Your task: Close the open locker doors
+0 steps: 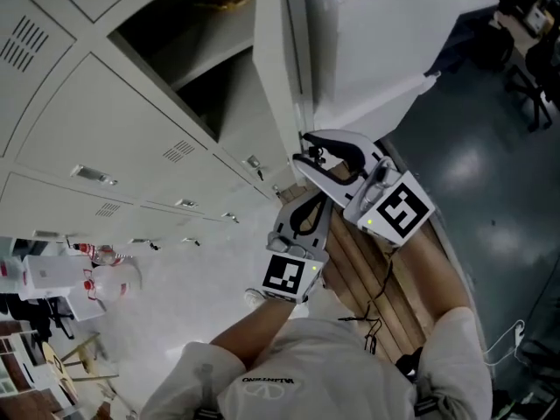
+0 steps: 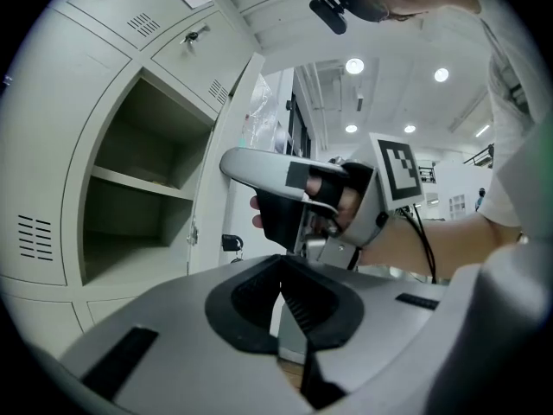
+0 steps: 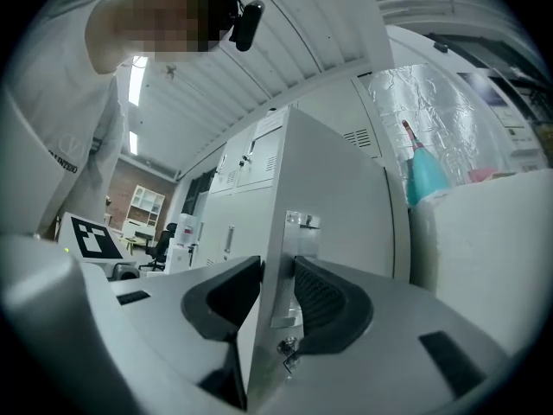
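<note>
The right claw [image 3: 276, 277] is pinching the near edge of the open locker door [image 3: 337, 188] at its metal latch plate [image 3: 295, 232]. The door is standing out to the right of the open compartment [image 2: 143, 188]. The left claw [image 2: 282, 290] is hovering beside it, pressed together and empty.

The open door [image 3: 337, 197] is a pale grey metal panel with a small block of vent slots near its top. It stands upright, swung out from the locker bank, and in the head view it shows edge-on to the right of its compartment [image 1: 210, 68]. A bright metal latch plate [image 3: 298, 223] sits on its free edge, which lies between the pads of the right gripper [image 3: 275, 275], both touching it. The compartment is dark inside, with one shelf. The neighbouring doors [image 1: 114, 121] to the left are closed, each with vent slots and a small handle.
</note>
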Demonstrator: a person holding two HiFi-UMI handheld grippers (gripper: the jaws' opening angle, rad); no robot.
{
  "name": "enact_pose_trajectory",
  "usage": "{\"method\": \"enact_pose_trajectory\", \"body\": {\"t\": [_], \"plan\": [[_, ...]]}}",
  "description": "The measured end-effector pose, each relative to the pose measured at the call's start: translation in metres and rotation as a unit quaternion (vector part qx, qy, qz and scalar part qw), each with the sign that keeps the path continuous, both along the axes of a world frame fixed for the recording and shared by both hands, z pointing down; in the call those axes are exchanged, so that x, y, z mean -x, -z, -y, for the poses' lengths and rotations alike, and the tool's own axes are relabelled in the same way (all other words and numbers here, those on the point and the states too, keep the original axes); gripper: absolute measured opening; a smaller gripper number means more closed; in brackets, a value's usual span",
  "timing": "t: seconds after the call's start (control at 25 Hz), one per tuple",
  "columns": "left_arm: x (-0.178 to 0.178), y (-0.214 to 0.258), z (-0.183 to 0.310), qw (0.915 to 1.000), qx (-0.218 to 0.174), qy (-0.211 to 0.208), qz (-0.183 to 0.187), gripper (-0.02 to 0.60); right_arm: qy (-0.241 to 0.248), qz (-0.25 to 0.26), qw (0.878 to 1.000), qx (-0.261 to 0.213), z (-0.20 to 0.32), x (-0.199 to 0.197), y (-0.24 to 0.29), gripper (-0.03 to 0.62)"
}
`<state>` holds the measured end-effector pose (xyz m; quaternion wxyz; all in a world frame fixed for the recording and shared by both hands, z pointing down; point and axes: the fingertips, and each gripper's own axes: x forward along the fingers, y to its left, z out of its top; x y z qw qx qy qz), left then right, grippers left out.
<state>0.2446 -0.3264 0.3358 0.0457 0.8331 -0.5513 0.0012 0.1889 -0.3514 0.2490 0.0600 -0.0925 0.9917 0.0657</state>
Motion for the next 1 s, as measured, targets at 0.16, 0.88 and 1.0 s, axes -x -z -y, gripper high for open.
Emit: {"method": "enact_pose_trajectory", "body": {"t": [0.16,0.88,1.0], "plan": [[0.02,-0.001,-0.007,0.9999,0.0,0.015,0.004,0.002,0.003,0.002,1.0,0.01,-0.002,0.017,-0.001,0.141],[0.093,0.004,-0.014,0.9967,-0.01,0.081,-0.001,0.002,0.035,-0.006,0.999,0.035,-0.005,0.092,-0.005,0.121],[0.116,0.008,-0.009,0.9938,-0.014,0.111,0.001,0.002,0.037,-0.003,0.999,0.034,-0.004,0.103,-0.005,0.118]]}}
